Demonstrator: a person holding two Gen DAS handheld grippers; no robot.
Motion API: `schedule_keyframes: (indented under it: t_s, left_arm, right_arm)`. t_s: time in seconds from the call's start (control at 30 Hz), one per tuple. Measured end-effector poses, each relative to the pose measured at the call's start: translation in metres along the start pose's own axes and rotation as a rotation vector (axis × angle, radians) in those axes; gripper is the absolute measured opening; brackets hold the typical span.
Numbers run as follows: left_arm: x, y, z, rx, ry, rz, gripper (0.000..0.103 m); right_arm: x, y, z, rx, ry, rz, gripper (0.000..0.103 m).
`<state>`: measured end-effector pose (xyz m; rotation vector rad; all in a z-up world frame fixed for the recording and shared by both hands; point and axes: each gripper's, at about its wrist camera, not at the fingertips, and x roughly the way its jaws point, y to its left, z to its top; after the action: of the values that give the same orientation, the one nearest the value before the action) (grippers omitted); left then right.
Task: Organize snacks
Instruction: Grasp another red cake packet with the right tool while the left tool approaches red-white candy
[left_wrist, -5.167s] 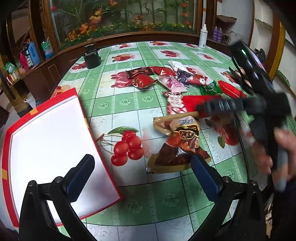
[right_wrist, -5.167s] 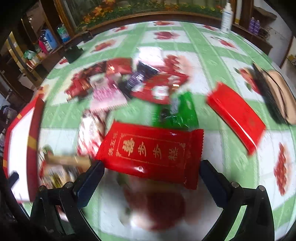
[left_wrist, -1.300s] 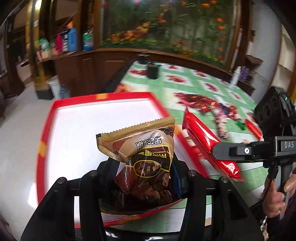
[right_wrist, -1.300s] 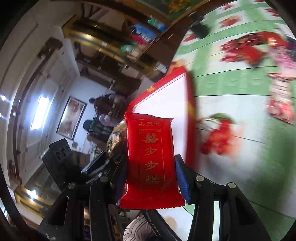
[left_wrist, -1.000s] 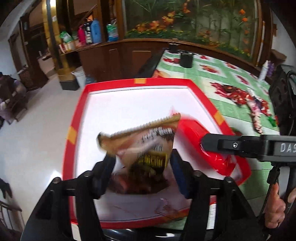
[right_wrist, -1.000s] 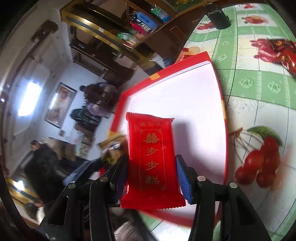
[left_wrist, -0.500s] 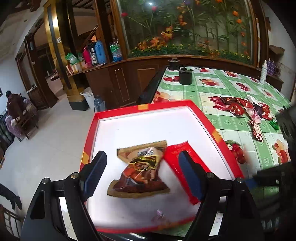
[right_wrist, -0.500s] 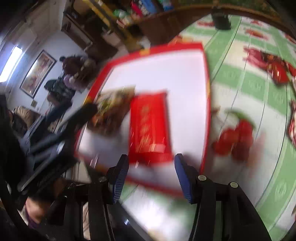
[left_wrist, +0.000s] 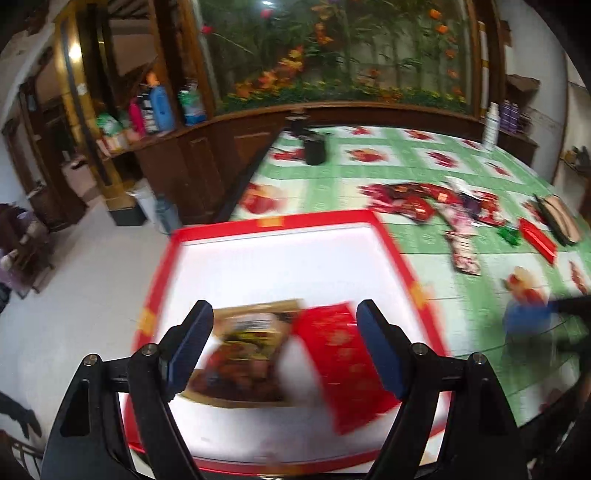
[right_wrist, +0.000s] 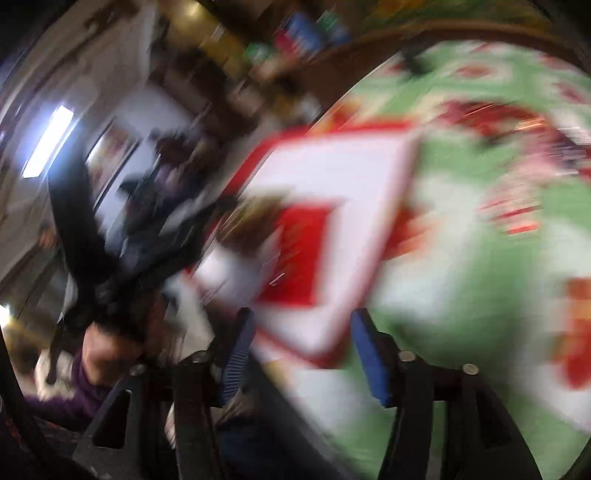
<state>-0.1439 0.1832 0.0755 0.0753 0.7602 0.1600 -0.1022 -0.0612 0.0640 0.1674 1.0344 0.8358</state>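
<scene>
The left gripper (left_wrist: 284, 347) stood with its blue-padded fingers (left_wrist: 190, 345) spread wide and nothing pressed between them. Seen through the gap, below and beyond the fingertips, a brown crinkled snack bag with a tan top edge (left_wrist: 245, 354) lay flat on the white floor of a shallow red-rimmed tray (left_wrist: 266, 221). Just beside the bag, toward the right finger, lay a flat red packet with gold print (left_wrist: 343, 362); the two looked to touch or overlap at their near edges, though blur hid the seam. Both sat in the part of the tray nearest the fingers.

The right gripper (right_wrist: 301, 354) also held nothing. Its jaws had just been opening, and its ribbed blue fingers (right_wrist: 236, 360) stood moderately apart with only the tray's near corner showing in the gap. That view was heavily smeared, but the red packet (right_wrist: 303, 254) could be made out on the white tray (right_wrist: 402, 177) ahead of the fingers, with the brown bag (right_wrist: 251, 221) to its left.

Beyond the tray's far right rim, well away from the left fingers, a loose heap of red, pink and dark snack wrappers (left_wrist: 436, 203) lay on the counter (left_wrist: 369, 177), which wore a green-and-white checked cloth printed with red fruit. A black cylindrical pot (left_wrist: 314, 149) stood near the counter's far edge.
</scene>
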Motion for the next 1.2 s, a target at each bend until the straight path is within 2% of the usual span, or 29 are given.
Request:
schedule_keyframes:
  t_s: [0.03, 0.13, 0.27, 0.4, 0.47, 0.6, 0.67, 0.73, 0.83, 0.93, 1.13, 1.2]
  left_arm:
    - [0.001, -0.009, 0.002, 0.012, 0.005, -0.018, 0.08]
    - [0.005, -0.042, 0.012, 0.061, 0.027, -0.091, 0.08]
    - [0.018, -0.094, 0.025, 0.117, 0.076, -0.199, 0.08]
    - [0.043, -0.137, 0.039, 0.166, 0.115, -0.203, 0.08]
    - [0.057, -0.149, 0.044, 0.165, 0.144, -0.199, 0.08]
    - [0.082, -0.165, 0.052, 0.174, 0.189, -0.161, 0.08]
    - [0.089, -0.171, 0.051, 0.177, 0.206, -0.176, 0.08]
    - [0.096, -0.176, 0.051, 0.185, 0.223, -0.157, 0.08]
    - [0.107, -0.182, 0.05, 0.179, 0.245, -0.152, 0.08]
    - [0.116, -0.18, 0.049, 0.149, 0.258, -0.181, 0.08]
    - [0.122, -0.177, 0.049, 0.103, 0.227, -0.238, 0.08]
    - [0.121, -0.178, 0.049, 0.11, 0.208, -0.253, 0.069]
  right_arm:
    - [-0.016, -0.021, 0.003, 0.029, -0.046, -0.088, 0.072]
    - [-0.063, -0.085, 0.005, 0.078, -0.153, -0.328, 0.074]
    - [-0.092, -0.157, 0.015, 0.136, -0.14, -0.472, 0.075]
    - [-0.107, -0.19, 0.012, 0.131, -0.113, -0.499, 0.078]
    - [-0.108, -0.198, 0.013, 0.114, -0.089, -0.496, 0.083]
    - [-0.084, -0.206, 0.026, 0.081, -0.013, -0.484, 0.084]
    - [-0.076, -0.207, 0.031, 0.074, 0.003, -0.527, 0.084]
    - [-0.066, -0.212, 0.036, 0.098, 0.028, -0.551, 0.084]
    - [-0.06, -0.212, 0.038, 0.117, 0.015, -0.592, 0.085]
    - [-0.056, -0.206, 0.036, 0.101, -0.001, -0.664, 0.073]
    - [-0.056, -0.194, 0.03, 0.107, -0.058, -0.685, 0.052]
    - [-0.055, -0.191, 0.029, 0.122, -0.067, -0.691, 0.05]
